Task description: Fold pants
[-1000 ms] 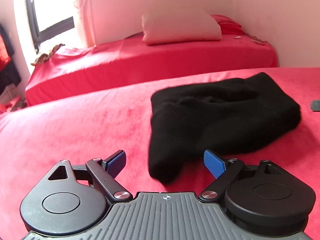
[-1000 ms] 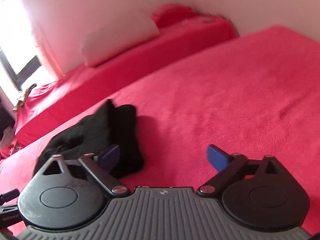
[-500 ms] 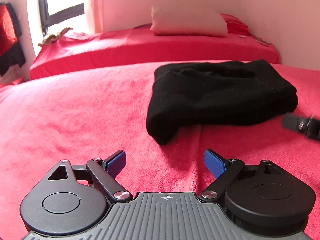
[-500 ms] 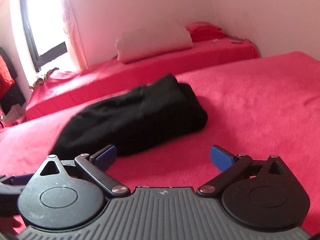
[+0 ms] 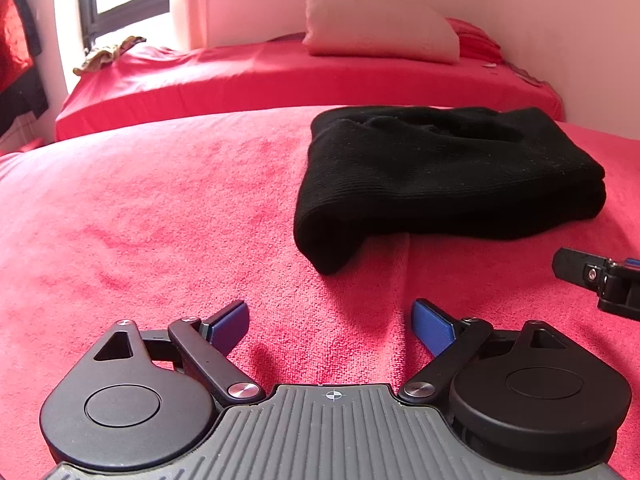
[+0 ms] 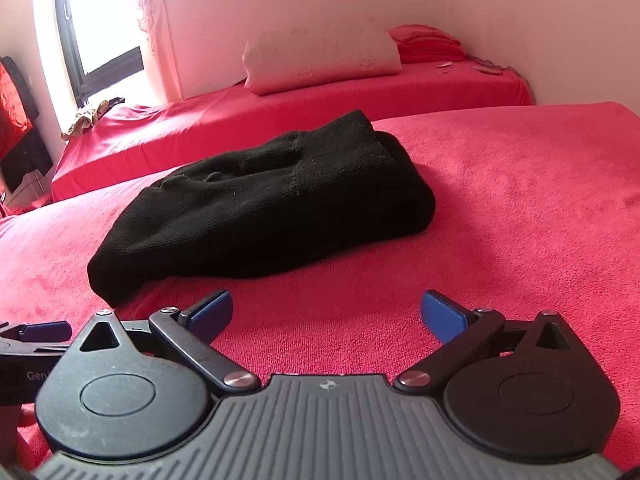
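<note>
1. Folded black pants [image 5: 444,176] lie on the red blanket [image 5: 160,208], toward its far edge.
2. Left gripper [image 5: 330,326] and right gripper [image 6: 326,314]: both wide, empty, apart from the pants.
3. Beyond: a red bed [image 6: 280,120], pale pillow [image 6: 320,60], window [image 6: 100,28].

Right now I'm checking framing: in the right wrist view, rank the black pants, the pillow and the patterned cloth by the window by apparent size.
1. black pants, though nearest the camera
2. pillow
3. patterned cloth, smallest but farthest away

One pants [image 5: 440,176], one pillow [image 6: 320,60], two beds [image 5: 160,200].
</note>
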A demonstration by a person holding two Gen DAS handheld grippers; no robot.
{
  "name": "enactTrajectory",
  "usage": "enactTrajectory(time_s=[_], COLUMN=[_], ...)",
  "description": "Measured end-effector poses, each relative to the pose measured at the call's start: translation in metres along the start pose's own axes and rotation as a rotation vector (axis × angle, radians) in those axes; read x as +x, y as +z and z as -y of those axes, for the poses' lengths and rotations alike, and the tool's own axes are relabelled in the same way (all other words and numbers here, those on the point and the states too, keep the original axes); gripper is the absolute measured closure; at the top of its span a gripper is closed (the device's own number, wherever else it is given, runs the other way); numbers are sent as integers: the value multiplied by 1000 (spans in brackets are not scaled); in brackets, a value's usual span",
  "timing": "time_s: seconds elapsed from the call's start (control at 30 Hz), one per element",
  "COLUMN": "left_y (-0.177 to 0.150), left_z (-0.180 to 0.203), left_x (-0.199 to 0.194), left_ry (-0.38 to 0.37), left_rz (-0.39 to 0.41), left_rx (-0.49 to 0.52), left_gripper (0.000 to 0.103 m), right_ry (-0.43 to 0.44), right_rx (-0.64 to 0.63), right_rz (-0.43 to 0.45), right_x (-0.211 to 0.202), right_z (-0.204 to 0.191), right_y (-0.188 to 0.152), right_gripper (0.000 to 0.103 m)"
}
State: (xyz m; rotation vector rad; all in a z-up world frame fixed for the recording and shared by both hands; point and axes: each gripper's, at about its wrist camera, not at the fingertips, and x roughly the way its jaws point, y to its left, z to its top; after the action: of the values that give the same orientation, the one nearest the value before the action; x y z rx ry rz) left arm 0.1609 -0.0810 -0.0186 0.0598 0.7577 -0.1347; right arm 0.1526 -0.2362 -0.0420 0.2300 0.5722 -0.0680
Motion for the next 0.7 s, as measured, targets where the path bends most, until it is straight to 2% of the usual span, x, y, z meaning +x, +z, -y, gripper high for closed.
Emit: enactTrajectory(time_s=[0.7], left_y=[-3], left_z=[4], left_x=[1], left_ry=[28], left_rz=[3], left_rx=[3], left_gripper=[0], right_ry=[-8], right_rx=[-19], right_rz=[-10], right_x=[3], right_z=[-4], right_y=[-2], right_gripper=[1])
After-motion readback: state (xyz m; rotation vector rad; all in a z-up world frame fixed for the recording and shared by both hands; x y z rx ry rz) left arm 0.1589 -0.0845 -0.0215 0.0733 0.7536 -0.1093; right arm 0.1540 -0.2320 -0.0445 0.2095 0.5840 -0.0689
